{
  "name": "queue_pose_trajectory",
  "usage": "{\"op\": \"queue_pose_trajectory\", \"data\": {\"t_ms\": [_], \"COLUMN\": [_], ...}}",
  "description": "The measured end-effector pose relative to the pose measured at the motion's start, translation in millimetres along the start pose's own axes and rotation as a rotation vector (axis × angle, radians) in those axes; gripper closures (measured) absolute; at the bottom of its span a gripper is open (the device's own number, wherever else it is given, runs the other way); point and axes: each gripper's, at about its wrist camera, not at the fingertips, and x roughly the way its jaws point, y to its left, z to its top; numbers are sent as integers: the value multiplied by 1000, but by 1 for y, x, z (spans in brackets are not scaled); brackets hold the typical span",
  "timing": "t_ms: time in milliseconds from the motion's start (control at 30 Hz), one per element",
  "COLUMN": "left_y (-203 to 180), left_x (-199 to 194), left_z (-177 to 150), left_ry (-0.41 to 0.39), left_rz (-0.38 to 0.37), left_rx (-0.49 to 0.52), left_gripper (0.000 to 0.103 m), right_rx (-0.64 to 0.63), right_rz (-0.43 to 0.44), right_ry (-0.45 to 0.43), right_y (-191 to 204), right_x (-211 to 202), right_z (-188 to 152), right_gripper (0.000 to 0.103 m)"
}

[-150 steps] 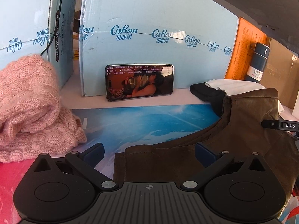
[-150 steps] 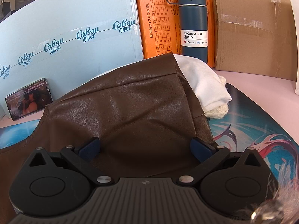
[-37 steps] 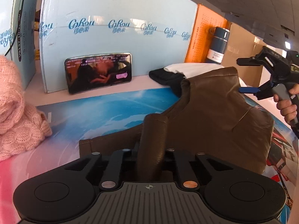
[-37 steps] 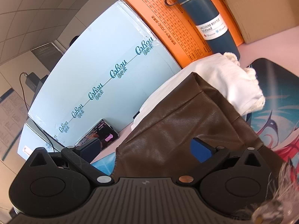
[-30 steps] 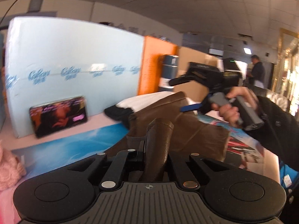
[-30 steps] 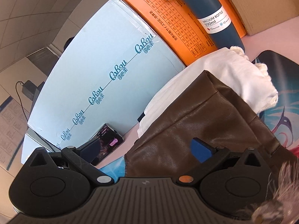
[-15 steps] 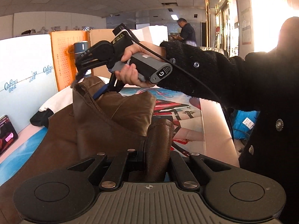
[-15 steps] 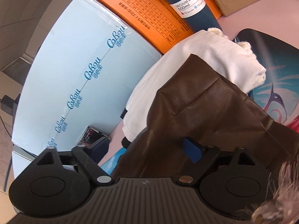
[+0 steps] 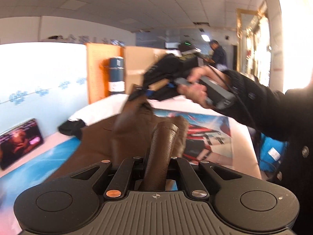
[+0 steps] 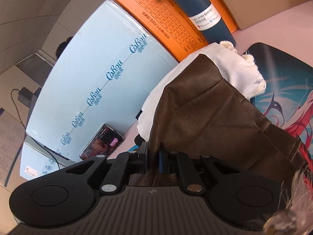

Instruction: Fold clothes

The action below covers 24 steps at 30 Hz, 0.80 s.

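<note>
Left tool (image 9: pixel 159 164) and right tool (image 10: pixel 153 159) each pinch an edge of the brown leather-look garment (image 10: pixel 205 113) (partly lifted off the surface), apparently to carry one side over for a fold.

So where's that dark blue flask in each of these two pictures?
Left wrist view: the blue vacuum bottle stands left of centre, in the upper half, against the orange box.
Right wrist view: the bottle lies tilted along the top edge, right of centre.
Shared landmark: the orange box behind it.
</note>
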Motion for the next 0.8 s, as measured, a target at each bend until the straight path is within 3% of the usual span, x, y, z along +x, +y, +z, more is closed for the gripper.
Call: {"op": "queue_pose_trajectory", "data": {"t_ms": [233,467,800], "left_y": [20,17,-5], "left_x": [-32,-48,-53], "left_z": [1,-3,-6], "left_ry": [-108,-146,-159], "left_rz": [103,106,-65], "left_rx": [-57,-42,25], "left_gripper": [100,99,99], "right_rx": [-80,-178,-287], "right_rz": [81,156,255], "right_ry": [-60,-93,-179], "right_y": [3,6,-3], "right_x": [-63,-130,-215], "right_z": [-27,-63,-113], "right_gripper": [94,95,95]}}
